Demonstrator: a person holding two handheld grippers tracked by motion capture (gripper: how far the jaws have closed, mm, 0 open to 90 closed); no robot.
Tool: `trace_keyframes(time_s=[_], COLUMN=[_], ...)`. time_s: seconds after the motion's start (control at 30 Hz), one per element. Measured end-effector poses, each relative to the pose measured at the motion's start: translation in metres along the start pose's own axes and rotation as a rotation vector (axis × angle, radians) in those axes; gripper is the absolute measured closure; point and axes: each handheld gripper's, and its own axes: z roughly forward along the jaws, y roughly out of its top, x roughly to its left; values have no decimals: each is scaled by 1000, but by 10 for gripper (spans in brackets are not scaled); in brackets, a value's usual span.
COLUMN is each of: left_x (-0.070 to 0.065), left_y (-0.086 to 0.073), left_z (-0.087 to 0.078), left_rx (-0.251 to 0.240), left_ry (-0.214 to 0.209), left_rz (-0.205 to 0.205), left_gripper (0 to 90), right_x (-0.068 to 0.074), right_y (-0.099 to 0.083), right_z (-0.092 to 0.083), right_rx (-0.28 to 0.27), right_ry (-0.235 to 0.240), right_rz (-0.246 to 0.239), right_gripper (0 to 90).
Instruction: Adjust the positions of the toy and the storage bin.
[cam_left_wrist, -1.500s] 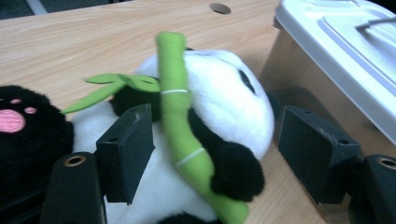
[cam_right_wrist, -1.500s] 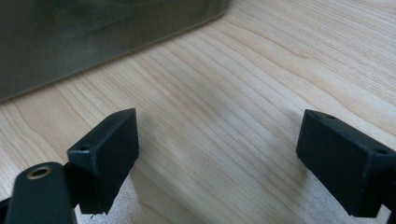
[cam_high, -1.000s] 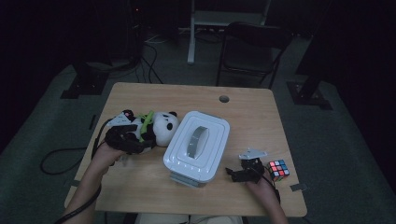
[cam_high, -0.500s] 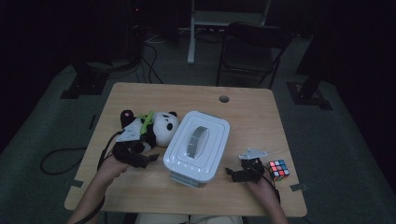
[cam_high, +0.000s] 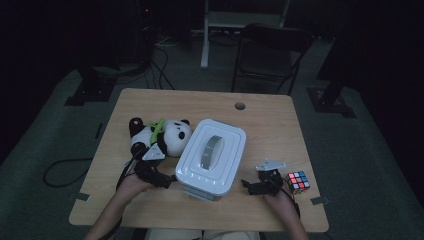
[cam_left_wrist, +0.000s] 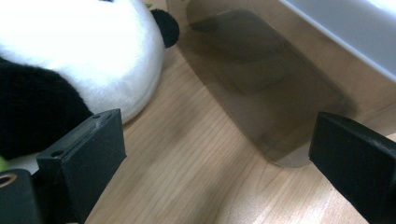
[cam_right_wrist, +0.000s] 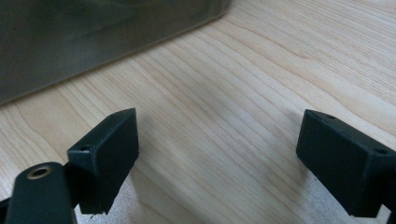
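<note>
The left tool (cam_high: 159, 179) rests low on the counter (cam_high: 280, 130), its jaws spread wide apart with nothing between them, pointing at the near left corner of the white lidded box (cam_high: 212, 157). In the left gripper view the box's translucent wall (cam_left_wrist: 261, 84) stands just ahead, with the plush panda (cam_left_wrist: 70, 60) close by on the left (its white head nearly touches one jaw). The panda (cam_high: 160, 136) lies just left of the box. The right tool (cam_high: 251, 187) sits near the box's near right corner, jaws also apart over bare wood. A colour cube (cam_high: 297, 181) lies just right of that hand.
</note>
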Motion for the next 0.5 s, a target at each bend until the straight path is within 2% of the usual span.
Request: trace_keyframes(time_s=[0.27,0.37,0.5], left_x=[-8,-11,-12], left_y=[1,2,3], left_z=[7,11,15], left_rx=[-9,-9,-15], left_ry=[-15,-14,-33], left_rz=[-7,2,-7], left_gripper=[44,44,43], right_x=[0,0,0], right_y=[0,0,0], right_z=[0,0,0], right_rx=[-1,-1,-1], right_ry=[0,0,1], right_rz=[-1,-1,0], right_gripper=[127,126,126])
